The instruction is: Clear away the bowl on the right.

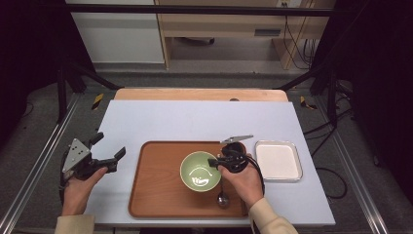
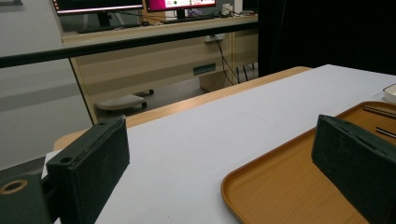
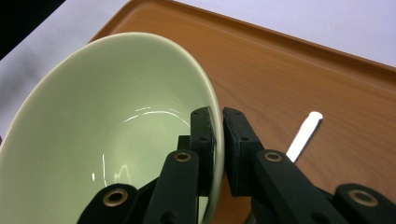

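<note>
- The right gripper (image 3: 218, 140) has its jaws pinched on the rim of the green bowl (image 3: 107, 130), one pad inside the wall, one outside.
- The bowl sits on the brown tray (image 1: 160, 192); whether its base is lifted is unclear.
- A spoon (image 1: 222, 199) lies just behind the jaws.
- The left gripper (image 1: 108, 151) has its jaws wide apart with nothing between, over the tray's left edge.

I am operating in a lab or office test bay. A black metal frame (image 1: 195, 9) is enclosing the white-topped table (image 1: 195, 119); beyond the table, cables (image 1: 297, 44) are hanging beside a wooden desk (image 2: 154, 56) that is carrying monitors (image 2: 98, 5).
</note>
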A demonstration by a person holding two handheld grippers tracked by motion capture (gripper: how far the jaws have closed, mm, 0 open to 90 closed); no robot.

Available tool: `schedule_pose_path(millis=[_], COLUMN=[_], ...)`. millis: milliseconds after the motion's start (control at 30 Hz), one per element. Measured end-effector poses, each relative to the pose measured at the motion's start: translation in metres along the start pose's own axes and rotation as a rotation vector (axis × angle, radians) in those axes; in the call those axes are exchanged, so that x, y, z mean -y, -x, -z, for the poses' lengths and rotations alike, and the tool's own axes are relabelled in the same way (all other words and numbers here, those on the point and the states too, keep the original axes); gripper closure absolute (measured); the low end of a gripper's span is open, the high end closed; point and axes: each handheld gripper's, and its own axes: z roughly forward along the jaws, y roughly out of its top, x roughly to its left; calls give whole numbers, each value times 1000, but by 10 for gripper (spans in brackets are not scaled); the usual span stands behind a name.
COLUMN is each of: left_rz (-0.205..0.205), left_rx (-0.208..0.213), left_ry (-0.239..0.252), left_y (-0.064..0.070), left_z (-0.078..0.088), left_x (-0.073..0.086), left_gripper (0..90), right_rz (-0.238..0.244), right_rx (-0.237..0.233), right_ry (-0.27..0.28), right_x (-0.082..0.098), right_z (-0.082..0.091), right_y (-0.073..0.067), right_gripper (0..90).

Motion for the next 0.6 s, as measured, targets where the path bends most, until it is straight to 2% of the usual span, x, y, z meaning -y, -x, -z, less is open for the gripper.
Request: schedule_pose_path(millis=[600], left_rz=[-5], left_rx=[6], left_ry=[-5], left_y=[1], left_z=[-1], left_x=[0], left_gripper=[42], right_rz=[7], right_rx=[-26], right_ry=[-47], right_x=[7], right_z=[-12], right_y=[-5], right_gripper=[829])
